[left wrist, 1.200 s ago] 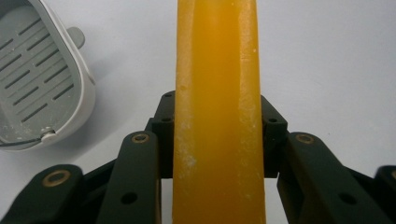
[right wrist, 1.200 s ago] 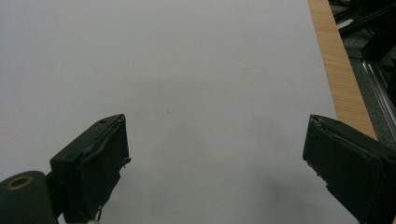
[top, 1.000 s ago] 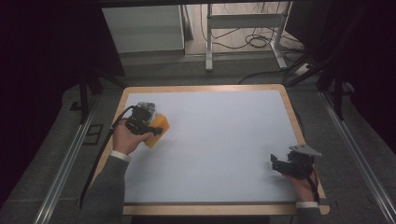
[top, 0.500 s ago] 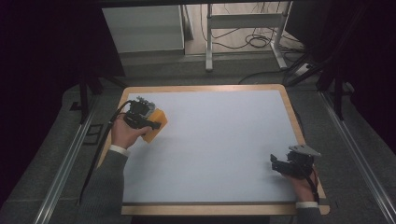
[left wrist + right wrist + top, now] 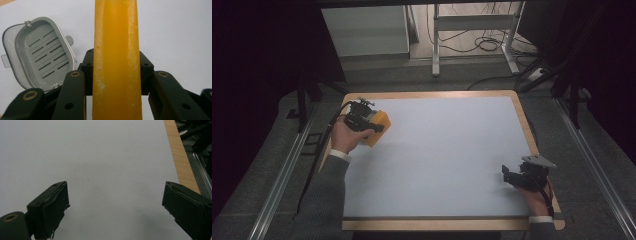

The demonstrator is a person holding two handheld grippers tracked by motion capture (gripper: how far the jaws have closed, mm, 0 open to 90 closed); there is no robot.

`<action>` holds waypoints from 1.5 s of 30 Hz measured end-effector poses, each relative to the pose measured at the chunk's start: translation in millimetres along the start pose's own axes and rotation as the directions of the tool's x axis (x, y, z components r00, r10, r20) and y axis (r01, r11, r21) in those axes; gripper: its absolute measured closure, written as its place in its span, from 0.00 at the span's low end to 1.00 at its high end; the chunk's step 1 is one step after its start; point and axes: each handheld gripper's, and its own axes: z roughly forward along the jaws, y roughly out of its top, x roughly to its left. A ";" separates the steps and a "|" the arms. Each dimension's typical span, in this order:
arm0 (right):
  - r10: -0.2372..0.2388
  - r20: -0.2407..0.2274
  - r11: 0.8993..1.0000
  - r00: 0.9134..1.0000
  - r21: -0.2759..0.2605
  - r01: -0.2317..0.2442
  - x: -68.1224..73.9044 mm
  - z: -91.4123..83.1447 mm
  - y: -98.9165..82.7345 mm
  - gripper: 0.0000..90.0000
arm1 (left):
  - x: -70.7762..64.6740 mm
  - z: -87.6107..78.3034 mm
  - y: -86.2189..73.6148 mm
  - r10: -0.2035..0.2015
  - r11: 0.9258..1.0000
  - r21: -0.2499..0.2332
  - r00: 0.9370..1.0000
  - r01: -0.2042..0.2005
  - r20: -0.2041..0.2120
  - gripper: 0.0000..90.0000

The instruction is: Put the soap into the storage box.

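The left gripper (image 5: 116,75) clamps the yellow soap bar (image 5: 116,50) above its grey dish (image 5: 40,55), probably to place it, while the right gripper (image 5: 115,205) waits wide.

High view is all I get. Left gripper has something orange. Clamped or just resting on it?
Observer: Clamped. In the left gripper view the yellow-orange bar stands between the jaws of the left gripper, both pressed against its sides.
Operator: Anything near it I can't make out?
Observer: Yes, a grey slotted soap dish lies on the white table surface, beside the bar on that view's left, with nothing in it.
Operator: Right gripper?
Observer: The right gripper is open, jaws wide apart with nothing between them, above bare table surface.
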 end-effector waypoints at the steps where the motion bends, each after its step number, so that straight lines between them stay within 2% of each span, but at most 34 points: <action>1: 0.000 -0.001 1.000 1.000 0.000 0.000 0.0 0.0 0.0 0.08 | 0.9 -0.3 1.0 0.000 1.000 0.001 1.000 0.000 -0.001 0.68; 12: 0.002 0.005 1.000 1.000 -0.006 -0.002 -0.2 -0.6 0.1 0.08 | 16.4 4.9 10.2 -0.046 0.999 0.009 0.999 0.046 -0.023 0.68; 18: 0.006 0.004 1.000 1.000 -0.003 -0.006 -0.6 -0.6 0.0 0.08 | 20.9 7.2 14.4 -0.061 0.998 0.005 0.998 0.061 -0.022 0.68; 21: 0.008 0.002 1.000 1.000 -0.002 -0.008 -0.7 -1.2 0.0 0.08 | 24.2 9.0 17.4 -0.070 0.997 0.023 0.997 0.071 -0.018 0.68; 33: 0.011 0.002 1.000 1.000 -0.002 -0.011 -1.9 -1.1 -0.3 0.08 | 40.9 16.5 21.8 -0.127 0.992 0.012 0.991 0.128 -0.038 0.68; 42: 0.007 0.001 1.000 1.000 -0.002 -0.007 -1.3 -0.5 -0.6 0.08 | 50.3 21.0 23.6 -0.147 0.989 0.016 0.988 0.148 -0.047 0.68; 45: 0.010 0.002 1.000 1.000 -0.002 -0.010 -1.6 -0.7 -0.5 0.08 | 53.8 23.0 24.5 -0.169 0.985 0.007 0.984 0.170 -0.048 0.68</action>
